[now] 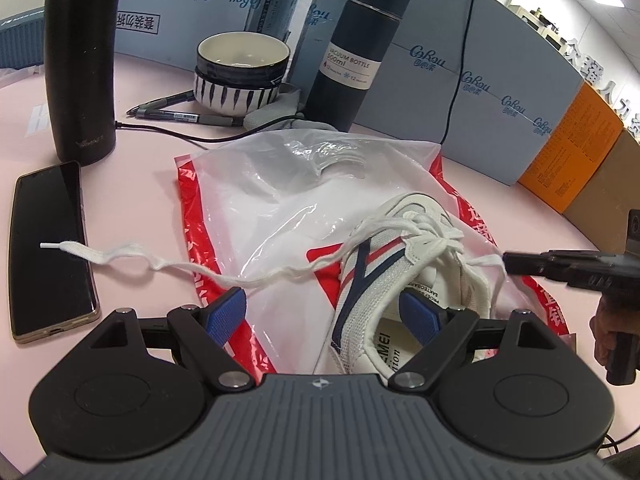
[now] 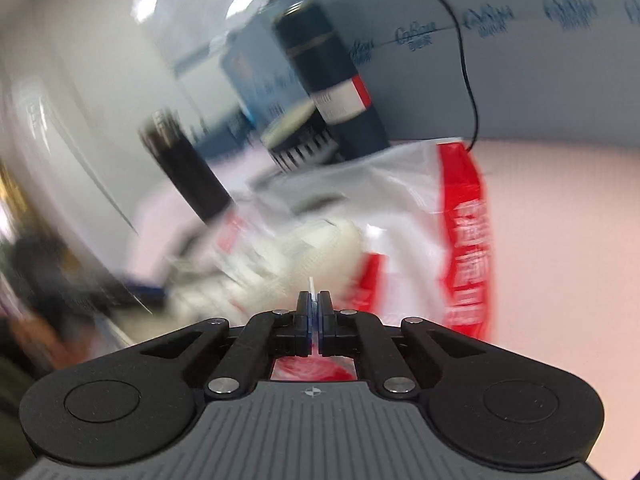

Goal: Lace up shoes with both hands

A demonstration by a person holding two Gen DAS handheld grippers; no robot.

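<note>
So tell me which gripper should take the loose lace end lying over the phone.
Left, probably: the left gripper is open, with the lace end on its side; the right gripper is shut on the other lace.

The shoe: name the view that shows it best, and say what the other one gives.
Left wrist view. The shoe lies sharp on the plastic bag, its stripes, its opening and a loose lace trailing to the phone all clear. The right wrist view shows only a white blur beyond the shut right gripper.
</note>
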